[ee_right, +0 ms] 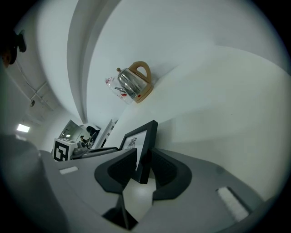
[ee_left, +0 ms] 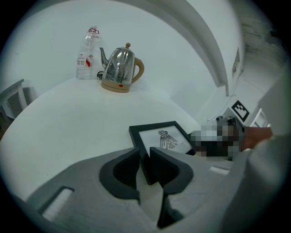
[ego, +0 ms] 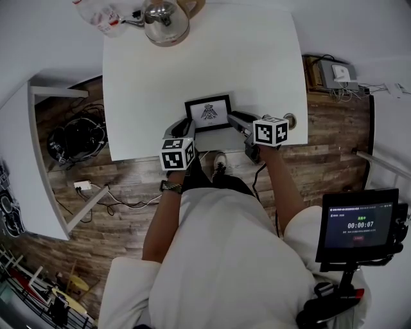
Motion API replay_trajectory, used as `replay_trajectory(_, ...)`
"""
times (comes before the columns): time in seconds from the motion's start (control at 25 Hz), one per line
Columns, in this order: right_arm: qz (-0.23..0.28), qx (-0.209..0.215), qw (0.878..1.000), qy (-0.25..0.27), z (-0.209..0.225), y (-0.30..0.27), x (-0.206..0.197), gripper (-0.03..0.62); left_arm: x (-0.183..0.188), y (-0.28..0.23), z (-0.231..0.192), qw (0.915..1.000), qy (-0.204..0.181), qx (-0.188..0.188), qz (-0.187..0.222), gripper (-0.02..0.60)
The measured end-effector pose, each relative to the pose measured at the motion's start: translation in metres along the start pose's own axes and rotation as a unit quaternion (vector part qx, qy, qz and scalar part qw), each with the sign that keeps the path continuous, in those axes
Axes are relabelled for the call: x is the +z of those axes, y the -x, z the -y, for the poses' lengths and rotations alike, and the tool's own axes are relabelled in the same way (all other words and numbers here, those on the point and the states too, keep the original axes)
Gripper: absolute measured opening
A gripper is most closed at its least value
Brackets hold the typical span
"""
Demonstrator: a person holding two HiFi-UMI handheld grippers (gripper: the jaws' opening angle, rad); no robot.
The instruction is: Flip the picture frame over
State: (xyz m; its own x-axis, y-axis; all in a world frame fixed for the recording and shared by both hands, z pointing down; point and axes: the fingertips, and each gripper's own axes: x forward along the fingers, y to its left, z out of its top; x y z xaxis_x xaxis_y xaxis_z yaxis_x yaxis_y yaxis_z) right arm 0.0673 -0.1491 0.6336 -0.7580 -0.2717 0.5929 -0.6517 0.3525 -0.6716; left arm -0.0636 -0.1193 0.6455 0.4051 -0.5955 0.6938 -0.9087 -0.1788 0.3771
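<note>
The black picture frame [ego: 209,113] with a bird print lies picture side up near the front edge of the white table [ego: 257,64]. My left gripper [ego: 185,130] is shut on the frame's near left corner; in the left gripper view the black edge [ee_left: 144,159] runs between the two pads of that gripper [ee_left: 145,157]. My right gripper [ego: 239,120] is at the near right corner. In the right gripper view the frame [ee_right: 136,139] stands edge-on between that gripper's pads [ee_right: 143,160], which press on both of its faces.
A steel kettle [ego: 166,19] and a plastic bottle [ego: 103,16] stand at the table's far left. A screen showing a timer [ego: 359,225] is by the person's right side. Cables [ego: 77,138] lie on the wooden floor to the left, beside a white shelf [ego: 26,160].
</note>
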Motion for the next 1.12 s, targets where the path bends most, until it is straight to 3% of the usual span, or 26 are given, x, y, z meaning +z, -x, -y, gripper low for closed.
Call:
replay_trajectory(0.32, -0.004, -0.011, 1.000, 0.008, 0.000, -0.001, 0.000, 0.106, 0.000, 0.000, 0.001, 1.0000, -0.001, 0.002, 0.001, 0.071)
replay_trajectory(0.68, 0.017, 0.021, 1.000, -0.005, -0.010, 0.010, 0.011, 0.083, 0.001, -0.002, 0.000, 1.0000, 0.005, -0.004, 0.002, 0.071)
replay_trajectory(1.12, 0.066, 0.022, 0.998, -0.008, -0.017, 0.026, 0.036, 0.083, 0.008, -0.022, 0.008, 0.9989, 0.025, -0.040, 0.001, 0.071)
